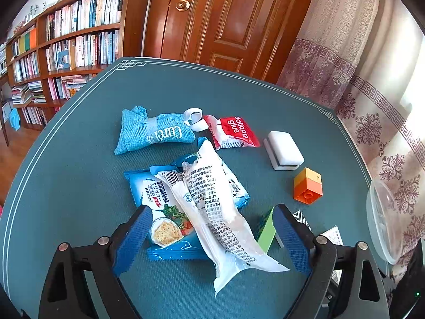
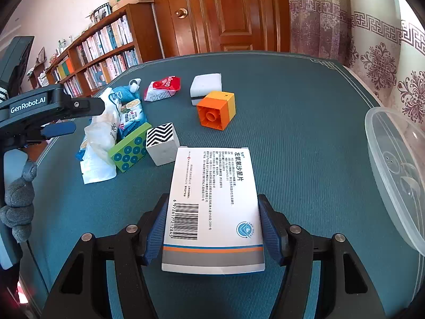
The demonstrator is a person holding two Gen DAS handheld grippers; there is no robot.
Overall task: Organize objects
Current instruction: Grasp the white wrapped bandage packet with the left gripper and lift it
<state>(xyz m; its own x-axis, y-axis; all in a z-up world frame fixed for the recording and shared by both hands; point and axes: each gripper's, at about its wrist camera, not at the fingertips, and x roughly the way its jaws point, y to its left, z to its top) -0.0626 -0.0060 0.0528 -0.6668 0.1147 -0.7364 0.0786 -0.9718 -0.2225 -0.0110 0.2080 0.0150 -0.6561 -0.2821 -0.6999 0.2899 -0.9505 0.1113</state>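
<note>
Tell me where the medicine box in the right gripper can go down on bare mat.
Bare mat lies between the medicine box and the clear plastic container, and behind the orange block toward the table's far edge. It is crowded on the left, around the snack packets and the patterned blocks.

left wrist: close, tilted down over packets | right wrist: likewise, from the right | shared: orange block (image 1: 308,185)
</note>
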